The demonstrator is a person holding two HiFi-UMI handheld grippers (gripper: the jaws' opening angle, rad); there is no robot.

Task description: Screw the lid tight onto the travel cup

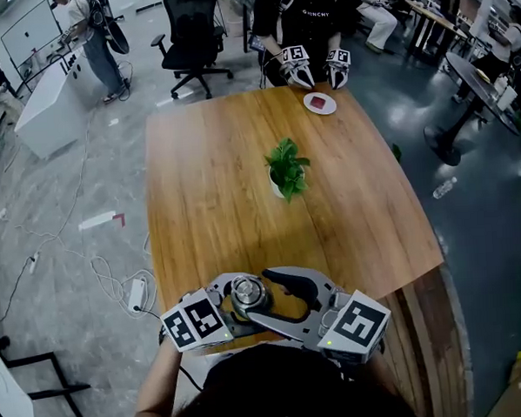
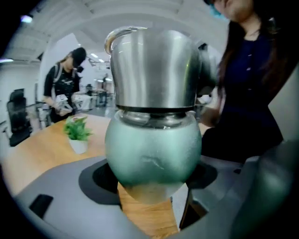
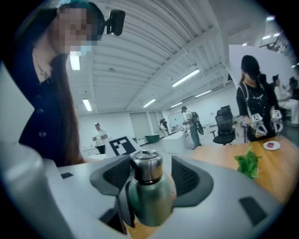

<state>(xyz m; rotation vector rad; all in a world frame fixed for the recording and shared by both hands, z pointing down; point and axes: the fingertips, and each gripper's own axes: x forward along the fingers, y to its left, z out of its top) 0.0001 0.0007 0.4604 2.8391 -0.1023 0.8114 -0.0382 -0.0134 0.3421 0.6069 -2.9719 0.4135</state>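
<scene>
Nearest to my head camera are the two grippers, held close to the person's body at the near edge of the wooden table (image 1: 206,162). They point toward each other. The left gripper (image 2: 152,177) comes in from the left with its marker cube low, and the right gripper (image 3: 145,175) reaches in from the right.

The travel cup (image 2: 152,147) stands upright between the left gripper's jaws. Its round green body fills the space between the dark pads, so I read these jaws as clamped on it.

The steel lid (image 3: 146,170) sits on top of the cup, between the right gripper's jaws. These jaws stand apart, with one ribbed pad on each side of the lid and a narrow gap visible on one side.

Beyond both grippers, well apart from them, a small potted plant (image 1: 286,169) stands in the middle of the table.
</scene>
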